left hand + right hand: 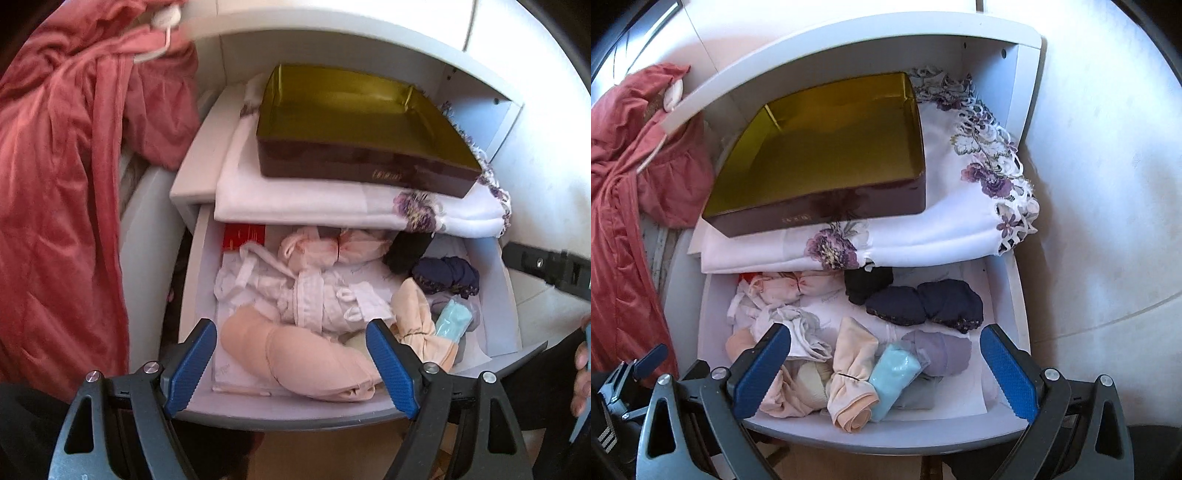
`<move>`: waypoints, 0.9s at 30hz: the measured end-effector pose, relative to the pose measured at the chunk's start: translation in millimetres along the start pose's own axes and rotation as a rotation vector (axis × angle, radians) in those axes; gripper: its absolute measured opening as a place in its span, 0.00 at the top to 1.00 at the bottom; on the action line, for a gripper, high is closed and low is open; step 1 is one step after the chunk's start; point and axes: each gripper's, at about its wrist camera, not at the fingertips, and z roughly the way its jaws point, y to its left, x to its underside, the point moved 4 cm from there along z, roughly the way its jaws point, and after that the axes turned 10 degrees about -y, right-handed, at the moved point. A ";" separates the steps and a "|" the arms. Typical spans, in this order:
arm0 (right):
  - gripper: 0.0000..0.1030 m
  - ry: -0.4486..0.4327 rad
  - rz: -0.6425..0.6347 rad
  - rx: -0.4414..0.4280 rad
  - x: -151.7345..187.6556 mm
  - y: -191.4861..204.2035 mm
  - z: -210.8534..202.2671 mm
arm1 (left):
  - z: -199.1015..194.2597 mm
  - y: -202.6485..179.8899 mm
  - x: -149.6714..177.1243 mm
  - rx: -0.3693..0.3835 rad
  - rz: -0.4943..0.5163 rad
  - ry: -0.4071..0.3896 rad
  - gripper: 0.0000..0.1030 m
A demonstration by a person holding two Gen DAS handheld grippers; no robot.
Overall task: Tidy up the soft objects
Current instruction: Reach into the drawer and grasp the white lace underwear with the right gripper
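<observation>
i am looking down into an open white drawer (1008, 295) full of loosely piled undergarments, with both grippers poised above its front edge and nothing in either.

my left gripper (291, 354) has its blue fingers spread wide and empty, hanging over a beige bra (295, 362) that lies near the front left of the drawer. behind it sits a crumpled white garment (295, 295) with straps, and further back a pale pink rolled bundle (325, 247).

my right gripper (886, 365) is also spread wide and empty. between its fingers in the right wrist view lie a peach rolled garment (849, 376), a light blue roll (894, 376) touching it, and a lavender piece (942, 350) just beside that. a navy lace-edged bra (923, 306) rests toward the back right, with a black item (868, 282) behind it.

above the drawer, on a shelf, an empty brown box with a gold interior (831, 155) stands on a folded white cloth with purple embroidered flowers (960, 221). a pink-red garment on a hanger (66, 184) hangs to the left.

i judge the sorting has barely begun: nothing is gripped yet. the next move likely calls for lowering one gripper onto a single soft piece and pinching only that fabric, without snagging neighbouring straps.
</observation>
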 end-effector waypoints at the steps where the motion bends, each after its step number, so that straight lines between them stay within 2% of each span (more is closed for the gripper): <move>1: 0.00 0.017 0.003 0.004 2.5 -0.5 4.1 | 4.7 3.1 2.8 -0.004 -0.018 0.028 0.18; 7: 0.01 0.081 0.029 -0.034 13.5 -0.2 21.8 | 17.0 14.5 10.8 -0.060 -0.060 0.097 0.19; 10: 0.15 0.108 -0.034 -0.060 18.7 13.1 29.2 | 23.0 14.9 17.2 -0.081 -0.053 0.130 0.19; 13: 0.19 0.156 -0.110 -0.126 21.8 35.5 41.0 | 27.2 16.9 20.6 -0.091 -0.063 0.150 0.19; 19: 0.28 0.246 -0.265 -0.199 21.5 75.1 72.7 | 37.4 26.5 28.0 -0.063 -0.138 0.208 0.19; 22: 0.29 0.290 -0.314 -0.201 25.9 85.0 91.4 | 46.2 26.6 34.0 -0.039 -0.163 0.253 0.21; 27: 0.29 0.351 -0.454 -0.271 36.6 112.7 108.4 | 54.5 29.3 38.3 -0.014 -0.222 0.285 0.24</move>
